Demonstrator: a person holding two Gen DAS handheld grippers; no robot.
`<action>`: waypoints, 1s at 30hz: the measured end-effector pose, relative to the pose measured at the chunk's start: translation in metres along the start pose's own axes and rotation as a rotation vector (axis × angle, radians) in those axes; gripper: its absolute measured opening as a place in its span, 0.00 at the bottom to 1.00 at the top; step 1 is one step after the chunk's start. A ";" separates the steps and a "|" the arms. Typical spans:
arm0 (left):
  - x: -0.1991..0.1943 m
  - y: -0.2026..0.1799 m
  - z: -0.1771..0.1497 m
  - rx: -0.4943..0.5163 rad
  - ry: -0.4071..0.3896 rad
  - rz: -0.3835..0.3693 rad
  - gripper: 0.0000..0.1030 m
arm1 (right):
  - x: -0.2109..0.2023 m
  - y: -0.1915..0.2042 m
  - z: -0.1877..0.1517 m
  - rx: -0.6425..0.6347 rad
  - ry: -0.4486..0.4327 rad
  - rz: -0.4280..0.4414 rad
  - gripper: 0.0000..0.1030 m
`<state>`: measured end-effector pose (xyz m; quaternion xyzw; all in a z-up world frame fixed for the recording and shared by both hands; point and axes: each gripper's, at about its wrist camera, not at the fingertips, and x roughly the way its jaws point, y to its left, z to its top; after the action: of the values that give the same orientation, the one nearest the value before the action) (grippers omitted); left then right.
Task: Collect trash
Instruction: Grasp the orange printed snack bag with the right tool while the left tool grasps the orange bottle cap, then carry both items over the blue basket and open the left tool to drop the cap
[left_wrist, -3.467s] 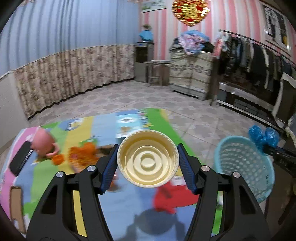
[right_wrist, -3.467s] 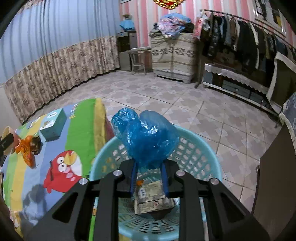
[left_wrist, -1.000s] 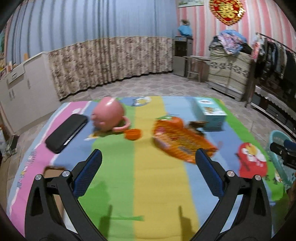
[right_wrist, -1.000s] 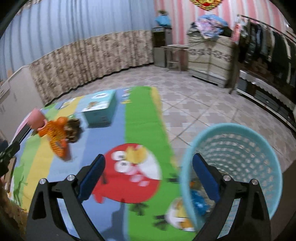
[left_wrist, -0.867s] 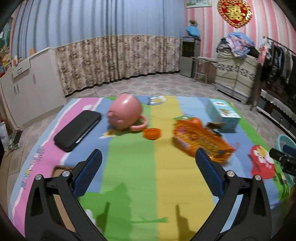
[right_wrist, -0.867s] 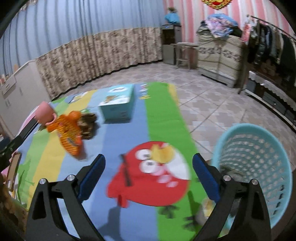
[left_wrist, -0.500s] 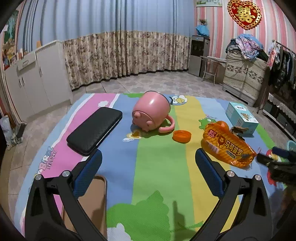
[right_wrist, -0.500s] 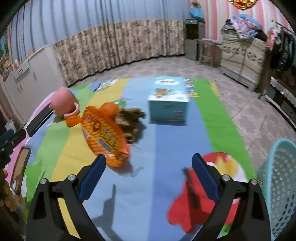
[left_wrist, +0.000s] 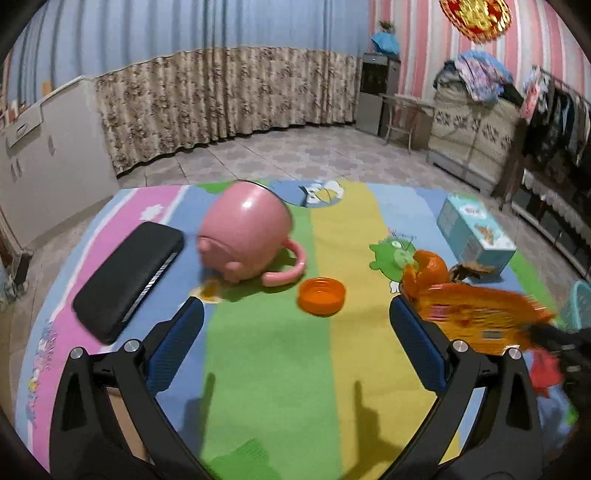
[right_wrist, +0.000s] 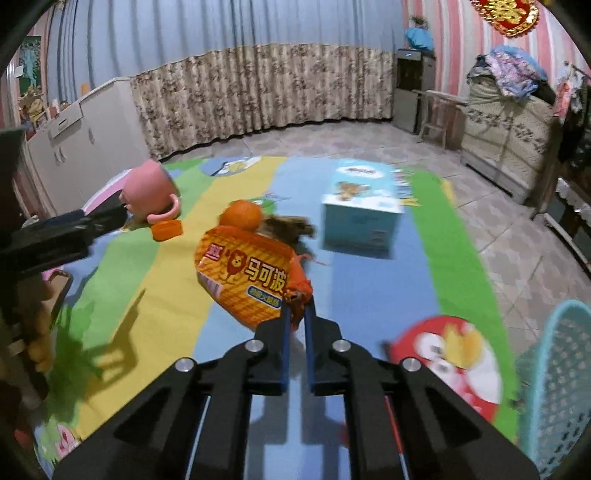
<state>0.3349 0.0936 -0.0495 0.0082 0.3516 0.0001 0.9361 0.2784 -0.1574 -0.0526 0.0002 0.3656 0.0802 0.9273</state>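
Right gripper (right_wrist: 296, 314) pinches the orange snack bag's (right_wrist: 245, 275) crimped edge — next, lift it to the blue basket (right_wrist: 554, 384); left gripper (left_wrist: 295, 339) hangs open near the orange cap (left_wrist: 322, 295).

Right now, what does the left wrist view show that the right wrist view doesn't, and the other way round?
Left only: the whole black case and the open left hand-held gripper.
Right only: the right hand-held gripper shut on the snack bag's corner.
Both: pink cup, orange lid, blue box, basket.
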 end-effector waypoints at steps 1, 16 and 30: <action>0.006 -0.004 0.000 0.013 0.010 0.006 0.91 | -0.009 -0.010 -0.002 0.022 0.000 -0.013 0.07; 0.065 -0.013 0.004 -0.020 0.157 -0.028 0.42 | -0.034 -0.094 -0.023 0.168 0.000 -0.105 0.07; 0.005 -0.048 -0.002 0.031 0.052 -0.039 0.38 | -0.069 -0.122 -0.024 0.212 -0.076 -0.100 0.07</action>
<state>0.3370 0.0456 -0.0546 0.0156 0.3761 -0.0234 0.9262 0.2308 -0.2898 -0.0303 0.0830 0.3360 -0.0055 0.9382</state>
